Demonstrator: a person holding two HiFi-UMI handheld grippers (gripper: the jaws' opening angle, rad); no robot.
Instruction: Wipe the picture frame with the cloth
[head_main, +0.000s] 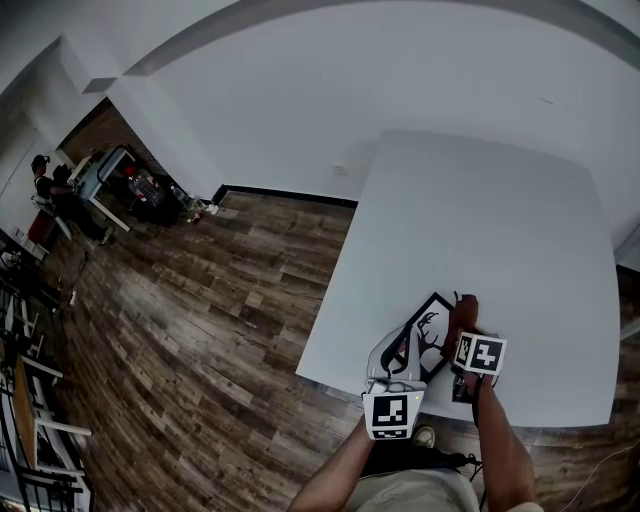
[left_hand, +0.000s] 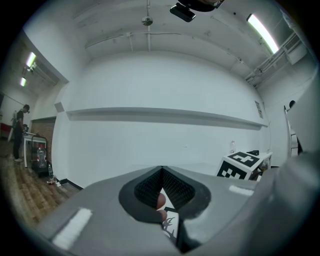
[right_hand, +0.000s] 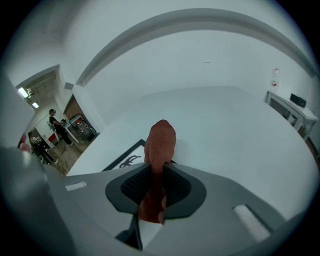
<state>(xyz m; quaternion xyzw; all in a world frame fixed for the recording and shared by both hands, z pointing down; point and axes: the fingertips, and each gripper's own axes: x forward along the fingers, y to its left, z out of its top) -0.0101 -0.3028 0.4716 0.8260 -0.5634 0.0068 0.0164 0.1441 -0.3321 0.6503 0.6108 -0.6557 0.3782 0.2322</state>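
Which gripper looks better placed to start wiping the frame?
The right gripper: its jaws are closed on the reddish cloth, right by the picture frame. The left gripper appears clamped on the frame's edge, steadying it.

Open lab or studio space: bare white walls (head_main: 330, 90), wood-plank floor (head_main: 210, 300), one plain white table (head_main: 500, 240), ceiling strip lights (left_hand: 262, 32), people (head_main: 48, 185) beside a distant workbench (head_main: 103, 172).

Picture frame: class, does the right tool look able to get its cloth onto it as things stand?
Probably yes: the right tool is shut on the cloth, whose end is right at the picture frame edge, with nothing between them.
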